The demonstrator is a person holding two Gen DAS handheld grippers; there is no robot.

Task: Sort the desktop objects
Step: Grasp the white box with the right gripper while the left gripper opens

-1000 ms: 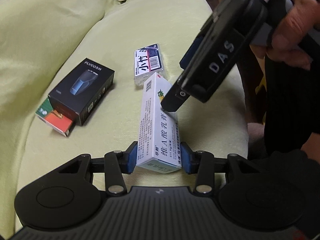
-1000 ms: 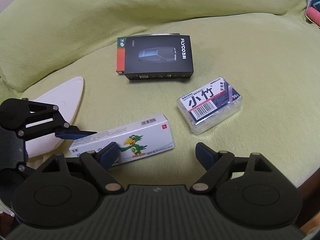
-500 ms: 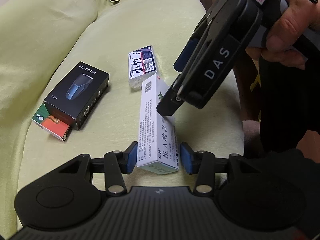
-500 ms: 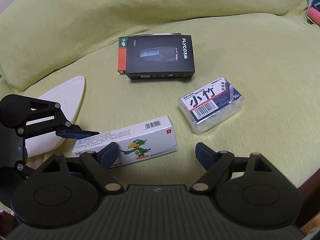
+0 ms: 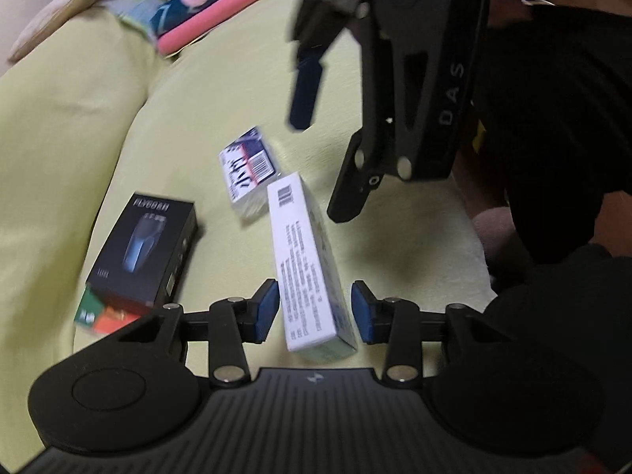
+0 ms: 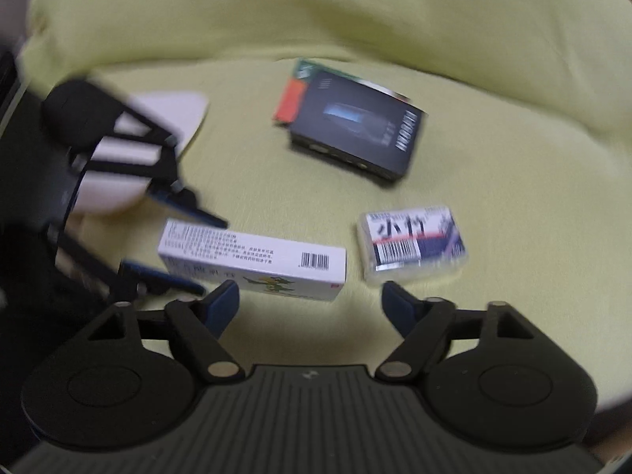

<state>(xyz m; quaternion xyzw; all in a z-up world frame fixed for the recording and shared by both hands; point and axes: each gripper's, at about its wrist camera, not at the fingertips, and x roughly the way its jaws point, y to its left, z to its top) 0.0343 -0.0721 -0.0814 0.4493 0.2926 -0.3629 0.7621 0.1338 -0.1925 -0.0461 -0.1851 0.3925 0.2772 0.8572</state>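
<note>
Left gripper (image 5: 315, 308) and right gripper (image 6: 310, 300), both jaws parted, nothing clamped.

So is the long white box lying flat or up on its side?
On its narrow side: the long white box shows its barcode face on top, parrot picture facing sideways.

We look down on a sofa seat cushion (image 5: 221, 91) covered in pale yellow-green fabric, softly textured and slightly creased. Behind it rises a back cushion (image 6: 316, 12) in the same cloth, bulging over the seat. At the far end of the seat in the left wrist view we see a folded pink and blue patterned textile (image 5: 213, 12), blurred, and beyond it a beige cushion (image 5: 59, 15). The light is warm and dim, indoor, casting soft shadows on the fabric.
</note>
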